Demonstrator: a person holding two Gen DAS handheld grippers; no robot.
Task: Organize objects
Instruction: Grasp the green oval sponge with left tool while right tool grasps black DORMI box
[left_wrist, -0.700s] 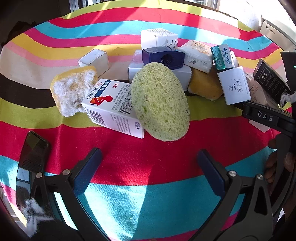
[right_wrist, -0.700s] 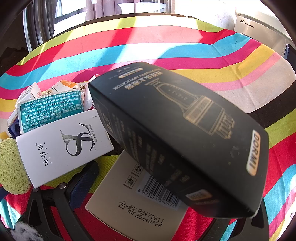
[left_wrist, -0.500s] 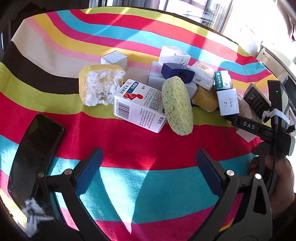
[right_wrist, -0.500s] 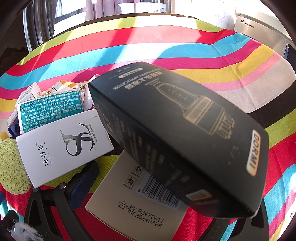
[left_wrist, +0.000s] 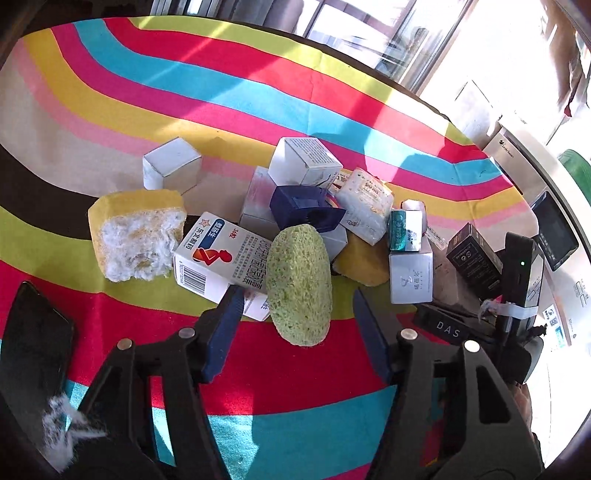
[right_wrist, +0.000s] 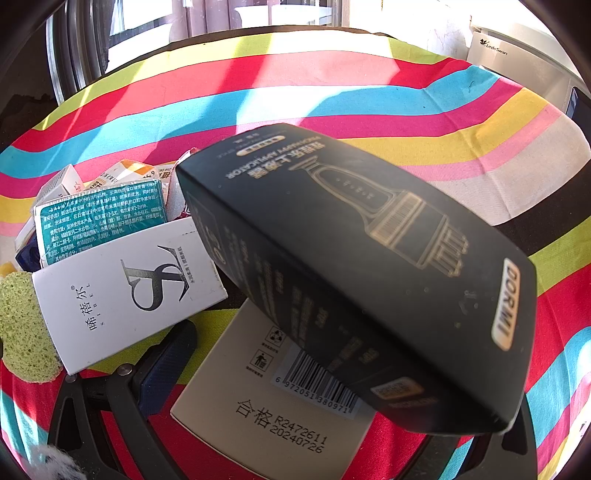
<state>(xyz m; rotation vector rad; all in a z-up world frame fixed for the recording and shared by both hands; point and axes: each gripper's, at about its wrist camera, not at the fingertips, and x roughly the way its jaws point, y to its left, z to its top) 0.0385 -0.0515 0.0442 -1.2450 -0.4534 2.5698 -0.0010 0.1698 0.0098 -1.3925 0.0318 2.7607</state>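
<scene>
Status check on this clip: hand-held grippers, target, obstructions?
Left hand-held gripper open, astride the green sponge, pads clear. Right hand-held gripper wide around the black box, grip unconfirmed. White carton leans against the sponge.

left gripper: black frame, dark blue finger pads, silver screws, white fluff near left | right gripper: black frame, blue textured pad, silver screws; white "DAS" marking, white tie, green light

The black box hides the right gripper's far finger and covers part of the beige box.
</scene>
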